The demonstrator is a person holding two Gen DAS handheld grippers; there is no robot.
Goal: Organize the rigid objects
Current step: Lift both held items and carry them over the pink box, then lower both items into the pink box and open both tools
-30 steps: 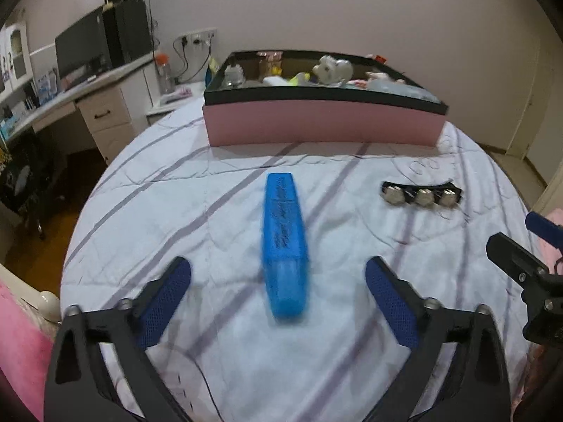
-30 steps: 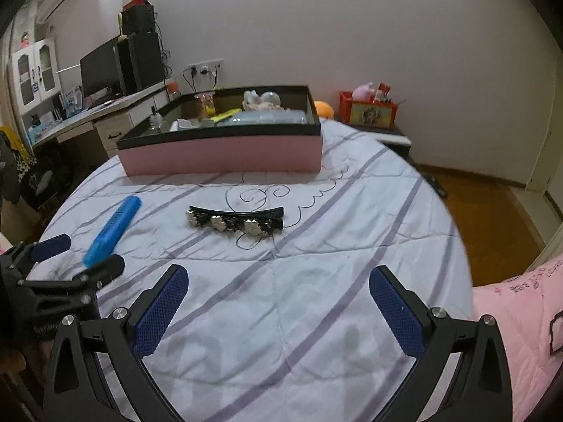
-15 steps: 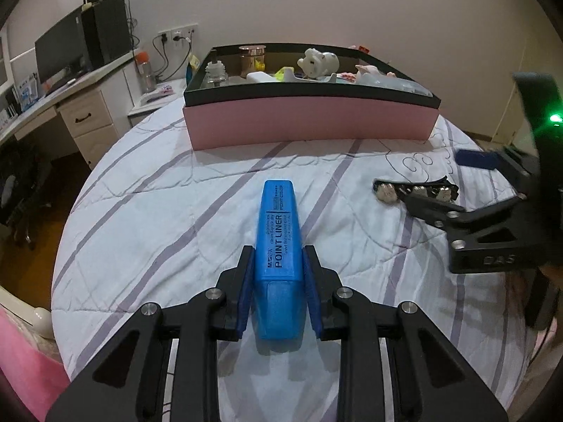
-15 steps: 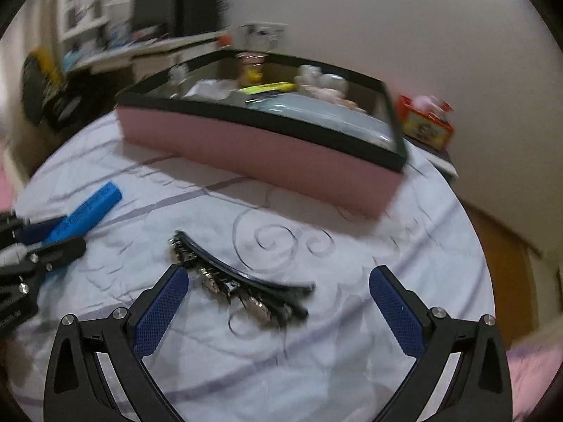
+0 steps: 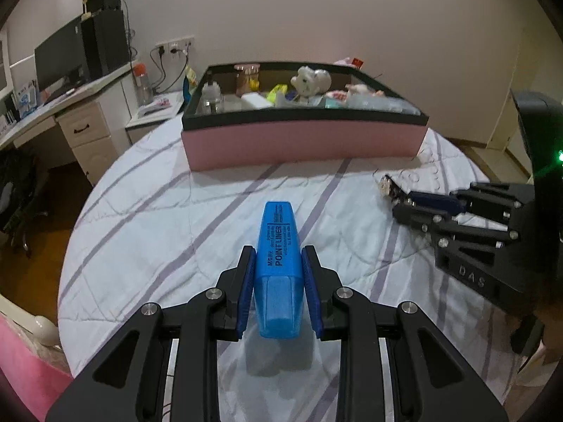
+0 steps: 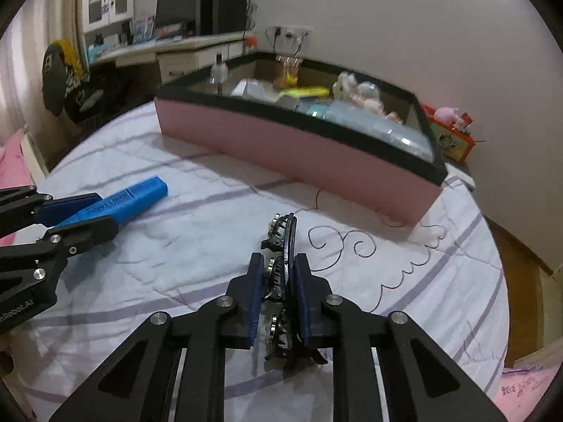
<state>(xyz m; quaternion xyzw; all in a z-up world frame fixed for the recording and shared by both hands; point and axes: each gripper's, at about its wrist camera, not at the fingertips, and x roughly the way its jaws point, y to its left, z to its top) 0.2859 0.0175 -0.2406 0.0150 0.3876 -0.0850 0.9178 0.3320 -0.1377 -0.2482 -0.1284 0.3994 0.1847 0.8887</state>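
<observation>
Gripping blue highlighter in my left gripper | right gripper clamps hair clip; lift both level | carry to pink box; release gently

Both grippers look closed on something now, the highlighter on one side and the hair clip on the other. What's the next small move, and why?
Probably lift both straight up off the bedspread. The left gripper is shut on the blue highlighter and the right gripper is shut on the hair clip, yet both items lie low over the cloth. The pink box stands ahead with a raised rim to clear.
</observation>
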